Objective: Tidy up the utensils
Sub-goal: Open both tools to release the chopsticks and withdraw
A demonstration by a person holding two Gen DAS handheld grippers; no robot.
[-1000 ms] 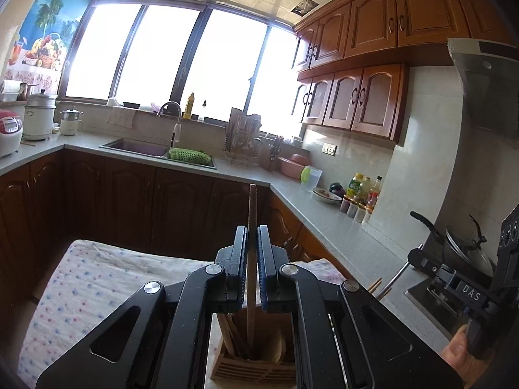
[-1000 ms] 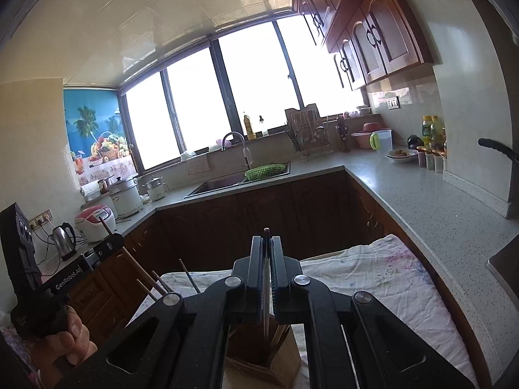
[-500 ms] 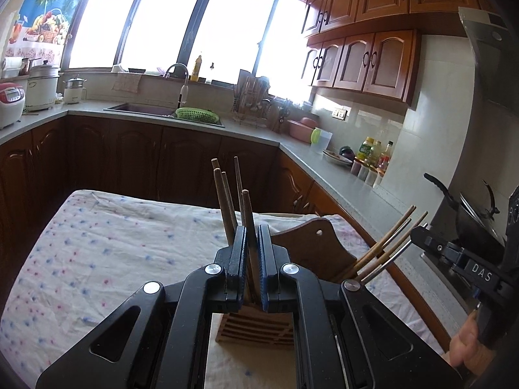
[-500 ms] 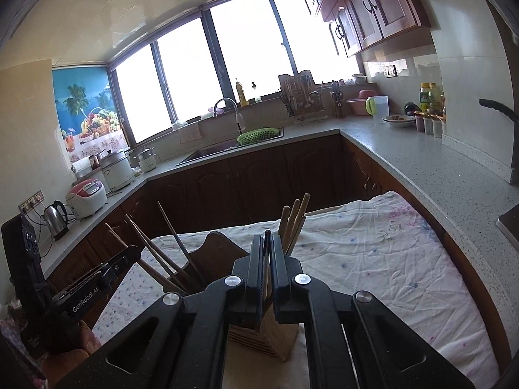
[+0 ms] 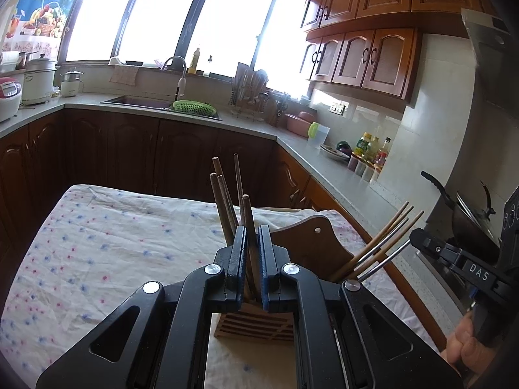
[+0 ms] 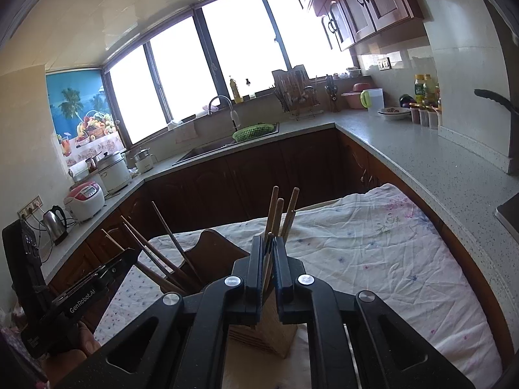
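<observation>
Left wrist: left gripper [image 5: 252, 253] clamped on a wooden chopstick [image 5: 247, 214], its lower end down in the slatted holder [image 5: 256, 324] on the cloth-covered table [image 5: 113, 243]. Four sticks already stand there; another bunch [image 5: 382, 243] leans at right.

Right wrist: right gripper [image 6: 267, 259] pinches a thin stick [image 6: 268, 249] over the same holder. Judging by this, mostly done; both held sticks need releasing.

We've got the left tool [image 5: 251, 249] clamped on a brown wooden chopstick [image 5: 248, 223], which sits down in the slatted wooden utensil holder [image 5: 256, 324] with four more chopsticks [image 5: 223, 207] sticking up just behind it. The holder's on the floral cloth [image 5: 113, 243]. Over on the right the other tool [image 5: 454, 256] sits beside a fan of chopsticks [image 5: 382, 243].
</observation>
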